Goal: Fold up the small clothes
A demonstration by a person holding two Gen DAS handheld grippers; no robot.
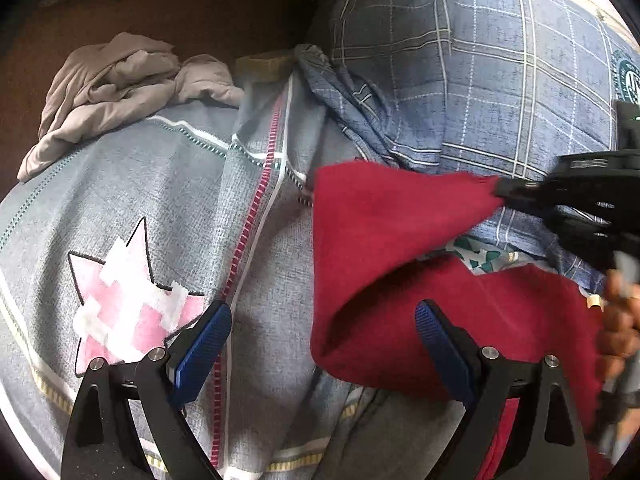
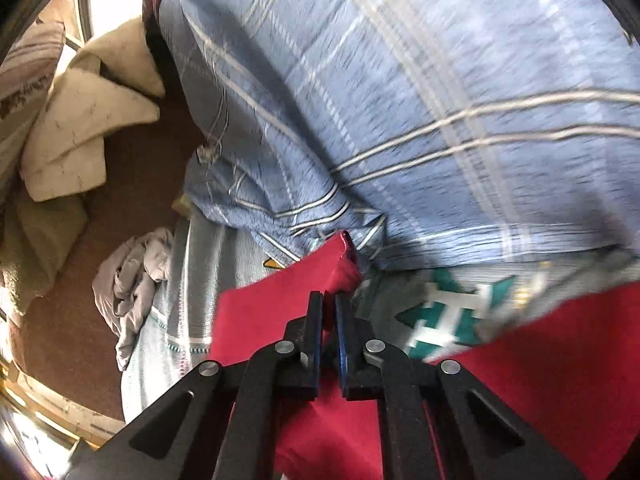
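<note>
Between the right claw's (image 2: 329, 300) pads a corner of the red cloth (image 1: 372, 248) is pinched, the two fingers drawn nearly together on the fabric, and that corner is lifted off the bedding so the cloth hangs in a slanted sheet from the claw down to the part that lies flat below it. Under and ahead of the claw lies a blue checked sheet (image 2: 400, 100); a patch of teal-and-white print (image 2: 452, 316) shows just to its right, between the raised flap and the flat red part.

The left claw (image 1: 322, 344) stands wide, holding nothing, low over the grey bedspread (image 1: 160, 200) with its right finger over the near edge of the red cloth and its left finger beside a pink star patch (image 1: 132, 304). Well ahead of it to the left sits a crumpled beige garment (image 1: 108, 92), untouched.

The step in hand looks like the first fold of the red cloth. To do it well, I judge the right claw should carry its corner across in a low arc toward the opposite corner, keeping the fabric taut enough not to bunch. The left claw would best press or pinch the near edge to anchor it, so the flat half does not drag along. Lay the corner down edge to edge before letting go.
</note>
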